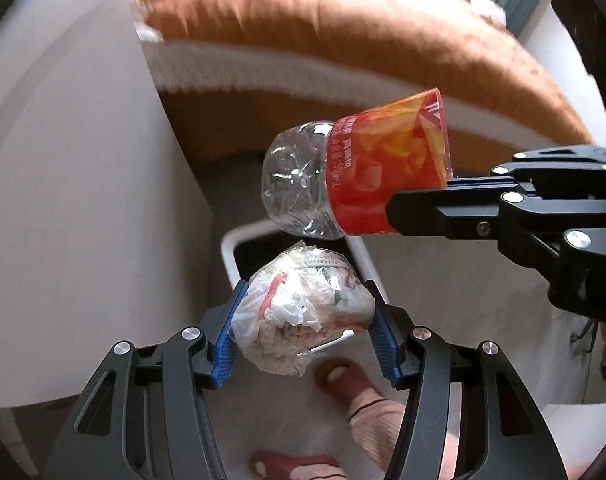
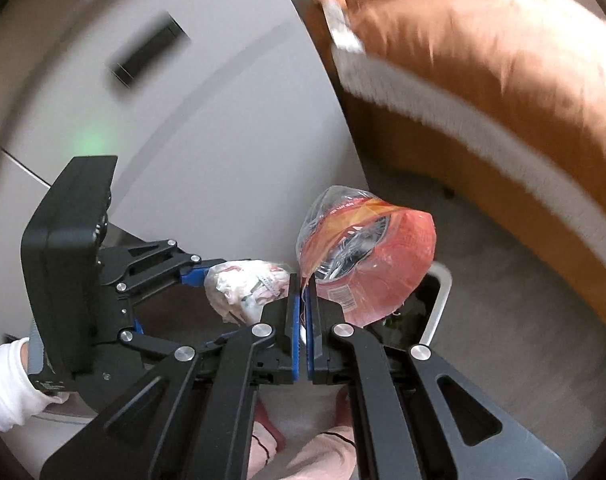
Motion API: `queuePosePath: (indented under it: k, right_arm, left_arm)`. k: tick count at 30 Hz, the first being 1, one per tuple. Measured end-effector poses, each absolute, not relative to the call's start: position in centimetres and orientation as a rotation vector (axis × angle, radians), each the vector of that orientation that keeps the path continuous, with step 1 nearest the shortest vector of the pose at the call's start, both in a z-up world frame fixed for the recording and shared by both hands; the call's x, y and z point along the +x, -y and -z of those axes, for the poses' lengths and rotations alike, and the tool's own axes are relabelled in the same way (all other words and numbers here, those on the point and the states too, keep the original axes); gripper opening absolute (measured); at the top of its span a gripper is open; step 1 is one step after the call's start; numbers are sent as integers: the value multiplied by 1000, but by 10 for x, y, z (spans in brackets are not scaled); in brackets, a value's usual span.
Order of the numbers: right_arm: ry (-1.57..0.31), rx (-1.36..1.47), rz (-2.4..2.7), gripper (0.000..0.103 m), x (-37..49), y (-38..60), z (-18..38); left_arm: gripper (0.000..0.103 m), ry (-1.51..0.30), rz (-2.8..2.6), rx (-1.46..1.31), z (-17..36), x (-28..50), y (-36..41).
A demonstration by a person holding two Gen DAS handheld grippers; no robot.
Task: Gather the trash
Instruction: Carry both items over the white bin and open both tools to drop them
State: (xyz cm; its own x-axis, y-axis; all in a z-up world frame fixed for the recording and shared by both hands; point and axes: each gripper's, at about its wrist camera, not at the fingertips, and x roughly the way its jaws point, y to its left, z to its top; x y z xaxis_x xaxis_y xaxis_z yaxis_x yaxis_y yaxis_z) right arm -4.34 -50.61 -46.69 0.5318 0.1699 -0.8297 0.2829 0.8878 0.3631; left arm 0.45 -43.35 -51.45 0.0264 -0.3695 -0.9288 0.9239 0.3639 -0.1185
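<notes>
The left gripper holds a wad of crumpled plastic and paper between half-wide jaws, low in the middle of the frame. The right gripper has its jaws pressed shut on the torn label of a squashed bottle. Both hang over the white-rimmed bin below, probably to drop the trash in together.

White bin on grey floor
</notes>
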Motion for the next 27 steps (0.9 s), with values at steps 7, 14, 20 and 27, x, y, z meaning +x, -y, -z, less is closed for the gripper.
queuePosePath:
  k: [7,14,20,27]
  right_arm:
    - [-1083,456,47,25,-29,521,558]
    - [-1166,436,89,99,-19,540,616]
    - [-1129,381,124,99,-17,540,572]
    - [-1045,350,142,99,-20,535,460]
  left_arm:
    - [74,-1190,1137,652,609,5,444]
    - [99,-1250,1089,645,650,19,433]
    - [99,-1201,1093,595,602,19,432]
    - [98,-1116,1043,473,494,27,425]
